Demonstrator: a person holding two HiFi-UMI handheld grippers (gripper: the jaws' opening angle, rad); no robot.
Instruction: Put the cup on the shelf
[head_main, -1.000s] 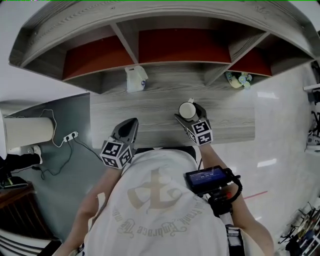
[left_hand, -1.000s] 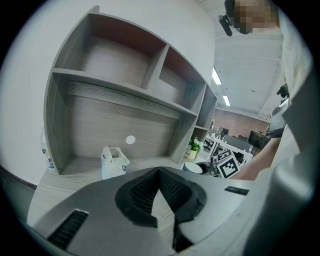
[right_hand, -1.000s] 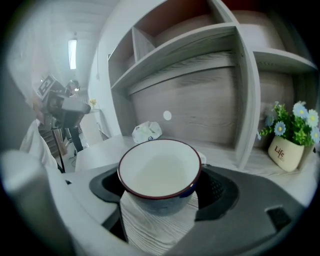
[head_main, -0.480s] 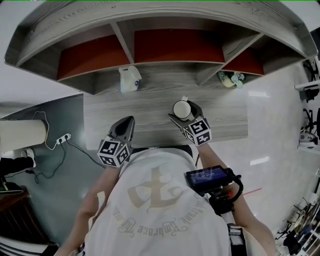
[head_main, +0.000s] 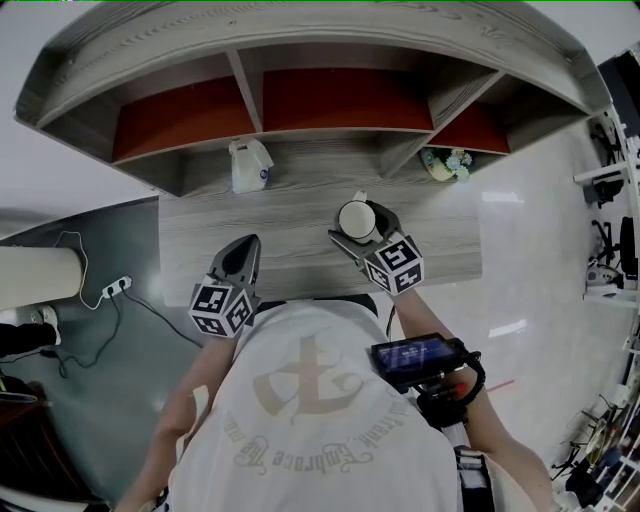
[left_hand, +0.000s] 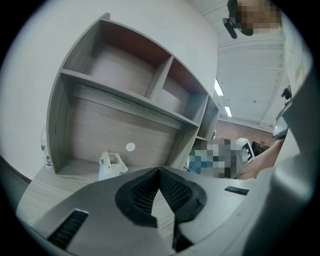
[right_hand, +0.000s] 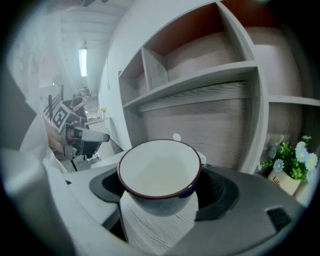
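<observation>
1. Right gripper (right_hand: 160, 176): the 2 jaws are clamped on the cup, 1 pad on each side of its wall.
2. Cup (right_hand: 159, 172): white inside, dark rim, upright, mouth up and empty. It sits between the right jaws, over the desk and outside every shelf compartment. Whether its base touches the desk cannot be told.
3. Left gripper (left_hand: 160, 173): the jaws are closed tip to tip, with nothing between them, held over the desk's near edge.
4. Shelf (right_hand: 200, 75): grey wood grain, ahead of and above both pairs of jaws. The head view shows 3 upper compartments with red backs, and an open lower level under them.
5. Desk (head_main: 290, 215): grey wood grain, below both pairs of jaws.
6. White bag (left_hand: 111, 165): standing on the lower level, ahead and left of the left jaws.
7. Flower pot (right_hand: 290, 167): small, with pale flowers and green leaves, ahead and right of the right jaws, in the right-hand lower recess.
8. Person (head_main: 320, 400): pale printed shirt, a gripper in each hand.
</observation>
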